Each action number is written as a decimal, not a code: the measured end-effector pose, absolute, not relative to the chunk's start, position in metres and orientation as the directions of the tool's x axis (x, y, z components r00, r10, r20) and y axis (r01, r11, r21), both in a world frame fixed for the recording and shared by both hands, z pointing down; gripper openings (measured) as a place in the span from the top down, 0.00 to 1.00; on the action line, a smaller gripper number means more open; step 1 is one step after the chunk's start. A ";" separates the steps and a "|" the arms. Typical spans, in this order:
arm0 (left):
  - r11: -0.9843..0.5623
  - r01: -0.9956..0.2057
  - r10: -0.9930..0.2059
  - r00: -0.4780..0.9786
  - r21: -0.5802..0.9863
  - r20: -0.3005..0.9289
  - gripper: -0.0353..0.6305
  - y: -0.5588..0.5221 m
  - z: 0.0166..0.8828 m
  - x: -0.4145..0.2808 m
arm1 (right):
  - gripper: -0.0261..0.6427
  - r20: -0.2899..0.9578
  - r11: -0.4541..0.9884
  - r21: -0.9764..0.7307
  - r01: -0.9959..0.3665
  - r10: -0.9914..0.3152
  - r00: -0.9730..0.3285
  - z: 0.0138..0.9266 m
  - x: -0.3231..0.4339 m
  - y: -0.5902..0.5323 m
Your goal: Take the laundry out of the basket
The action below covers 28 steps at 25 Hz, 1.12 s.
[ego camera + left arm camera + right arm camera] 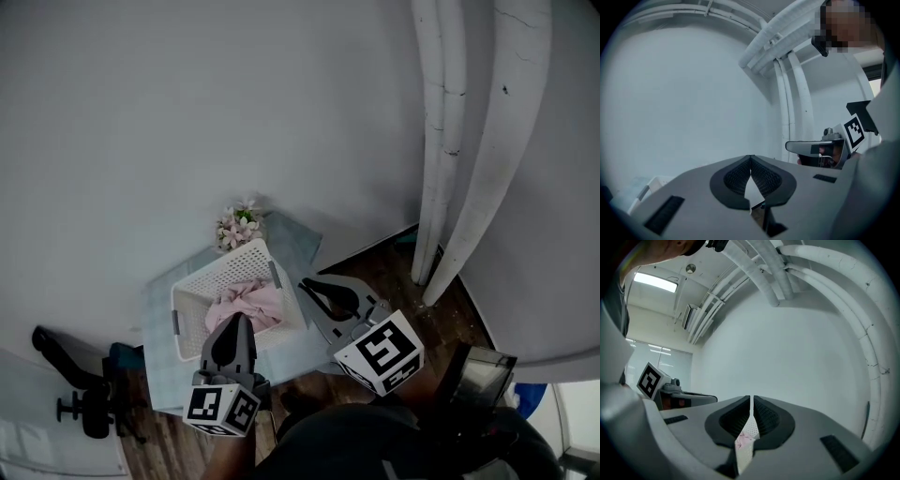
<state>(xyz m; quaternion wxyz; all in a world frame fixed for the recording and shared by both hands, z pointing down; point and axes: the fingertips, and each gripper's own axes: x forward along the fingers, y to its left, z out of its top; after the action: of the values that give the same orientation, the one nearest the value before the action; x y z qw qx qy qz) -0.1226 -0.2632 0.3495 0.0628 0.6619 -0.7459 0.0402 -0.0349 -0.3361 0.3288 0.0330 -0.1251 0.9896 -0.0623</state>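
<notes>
Free room along the right edge of the table [157, 319], beside the white basket [190, 319]; flowers [238, 225] at the far corner, pipes [459, 141] well apart to the right. Inside the basket, crumpled pink laundry [251, 302], heaped toward its right side. Above the basket's near rim, left gripper [235, 319], jaws clenched on nothing. Just right of the basket, right gripper [306, 282], likewise clamped together and empty.

We see a white perforated plastic basket [246, 260] holding crumpled pale pink laundry [251, 302] on a pale blue tabletop [159, 328]. At its far edge stands a pink-and-white flower bunch [239, 225]. The wood-grain floor [384, 272] is dark brown.
</notes>
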 end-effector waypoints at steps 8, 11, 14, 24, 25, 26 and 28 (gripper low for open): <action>0.103 -0.995 -0.992 -0.101 0.013 0.077 0.93 -0.245 0.343 -0.202 | 0.93 -0.030 0.974 -0.060 -0.218 -0.220 -0.975 0.328 -0.119 -0.309; 0.099 -0.995 -0.994 -0.098 0.024 0.052 0.93 -0.234 0.338 -0.246 | 0.87 0.001 0.972 -0.054 -0.230 -0.230 -0.973 0.329 -0.162 -0.301; 0.081 -0.997 -0.996 -0.080 0.017 0.049 0.93 -0.221 0.333 -0.286 | 0.75 0.028 0.974 -0.054 -0.221 -0.220 -0.975 0.329 -0.202 -0.288; 0.055 -0.997 -0.997 -0.051 0.059 0.054 0.93 -0.188 0.338 -0.401 | 0.59 0.166 0.971 0.008 -0.239 -0.237 -0.957 0.345 -0.303 -0.264; 0.045 -0.997 -0.998 -0.042 0.065 0.052 0.93 -0.185 0.339 -0.410 | 0.57 0.181 0.968 0.014 -0.249 -0.247 -0.952 0.349 -0.309 -0.263; 0.038 -0.997 -0.998 -0.034 0.065 0.051 0.93 -0.181 0.341 -0.419 | 0.55 0.199 0.966 0.019 -0.259 -0.257 -0.946 0.354 -0.315 -0.262; 0.030 -0.997 -0.998 -0.026 0.068 0.057 0.93 -0.177 0.348 -0.437 | 0.52 0.235 0.964 0.019 -0.266 -0.262 -0.936 0.367 -0.326 -0.260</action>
<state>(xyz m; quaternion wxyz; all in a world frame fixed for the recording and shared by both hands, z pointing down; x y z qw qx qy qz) -0.4369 -0.1768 0.3478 0.0443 0.6965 -0.7162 -0.0046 -0.3265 -0.2602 0.3669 -0.1188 -0.1342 0.9838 -0.0066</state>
